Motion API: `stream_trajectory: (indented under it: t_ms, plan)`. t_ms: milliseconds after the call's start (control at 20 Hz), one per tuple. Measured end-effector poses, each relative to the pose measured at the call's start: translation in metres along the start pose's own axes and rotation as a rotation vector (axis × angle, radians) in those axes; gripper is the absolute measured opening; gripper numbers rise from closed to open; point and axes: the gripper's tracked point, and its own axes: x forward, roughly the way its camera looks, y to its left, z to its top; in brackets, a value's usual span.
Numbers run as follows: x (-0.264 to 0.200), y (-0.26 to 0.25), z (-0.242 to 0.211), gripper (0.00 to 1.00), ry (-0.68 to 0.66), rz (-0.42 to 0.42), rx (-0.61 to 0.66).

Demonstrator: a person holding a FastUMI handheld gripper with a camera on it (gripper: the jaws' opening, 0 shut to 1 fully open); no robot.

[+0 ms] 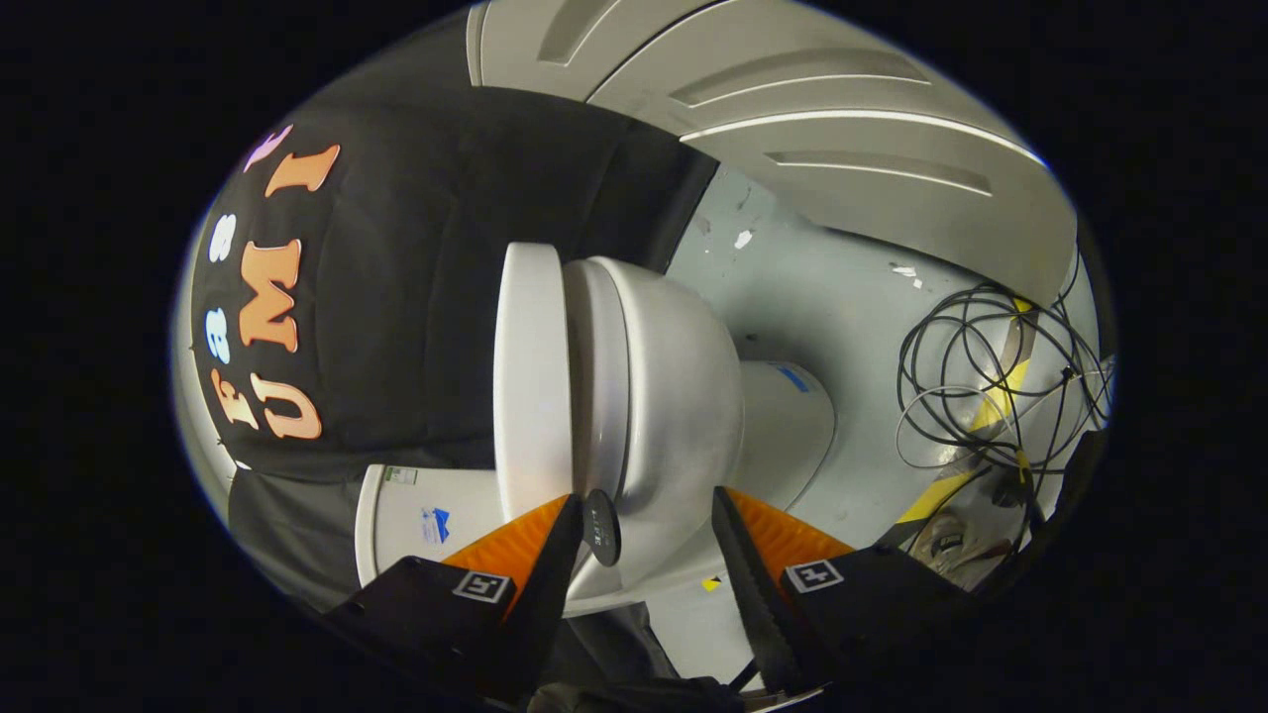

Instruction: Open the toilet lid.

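Note:
The view is rolled on its side, so the white toilet appears lying sideways. Its flat lid (530,366) rests down against the seat (597,376), with the rounded bowl (679,396) and pedestal (792,416) beyond, toward the floor. The tank (411,515) sits beside the left finger. My gripper (646,497) is open, and its two fingers straddle the near part of the seat and bowl without pressing on them. A small black round disc (601,526) sits at the seat's edge, right by the left fingertip.
Grey floor (822,297) spreads past the bowl. A tangle of black and white cables (991,376) lies on it over a yellow tape strip (951,485). White panelled doors (842,129) stand behind. The black booth cloth (416,297) hangs on the lid's side.

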Motion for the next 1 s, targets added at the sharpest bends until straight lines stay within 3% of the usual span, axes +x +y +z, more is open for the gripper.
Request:
stream_trajectory:
  t_ms: [300, 550, 800, 850, 1000]
  plan:
    - [0.013, 0.017, -0.005, 0.6, 0.02, 0.058, -0.027]
    - [0.016, 0.024, -0.003, 0.3, 0.012, 0.088, -0.038]
    - [0.013, 0.032, 0.002, 0.16, -0.001, 0.146, 0.066]
    - [0.008, 0.033, 0.0, 0.08, 0.008, 0.154, 0.05]
    - [0.01, 0.035, -0.001, 0.08, -0.009, 0.144, 0.017]
